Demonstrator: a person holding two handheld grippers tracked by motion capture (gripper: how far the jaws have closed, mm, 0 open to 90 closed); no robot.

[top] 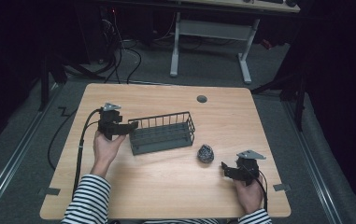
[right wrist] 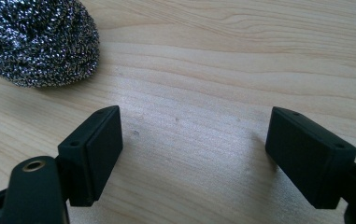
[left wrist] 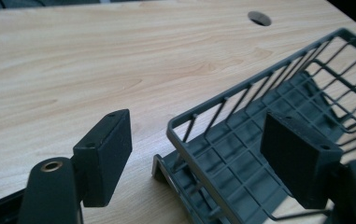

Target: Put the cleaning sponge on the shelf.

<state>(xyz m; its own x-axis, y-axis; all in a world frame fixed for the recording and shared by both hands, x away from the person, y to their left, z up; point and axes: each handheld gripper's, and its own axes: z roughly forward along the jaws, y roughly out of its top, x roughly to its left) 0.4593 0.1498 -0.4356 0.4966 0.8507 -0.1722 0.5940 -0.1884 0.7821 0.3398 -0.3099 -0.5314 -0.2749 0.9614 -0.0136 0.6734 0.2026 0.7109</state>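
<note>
2 black jaws of the left gripper [left wrist: 196, 154] stand spread, straddling the near end wall of the wire rack [left wrist: 278, 154] — one pad hangs outside over bare wood, the other sits inside above the rack's grid floor, and neither pad presses on the wire. From the high view the same left gripper [top: 130, 127] sits at the rack's [top: 162, 133] left end, held by the left hand [top: 105, 144] in a striped sleeve (its cable loops off toward the table edge). The rack is dark grey, long and shallow, lying a little askew near the middle of the table [top: 166, 186], with nothing that I can make out inside it.

The right gripper [right wrist: 194, 158] also has its jaws wide apart, with only bare wood between them. Ahead of it and off to one side lies a steel-wool scouring ball [right wrist: 38, 39], clear of both pads. From above, the right gripper [top: 223, 169] rests low by the front right part of the table in the right hand [top: 249, 193], and the scouring ball [top: 206, 153] sits just beyond its tips — between that gripper and the rack's right end, touching neither.

Farther back, a round cable hole [top: 202, 99] shows in the tabletop.
</note>
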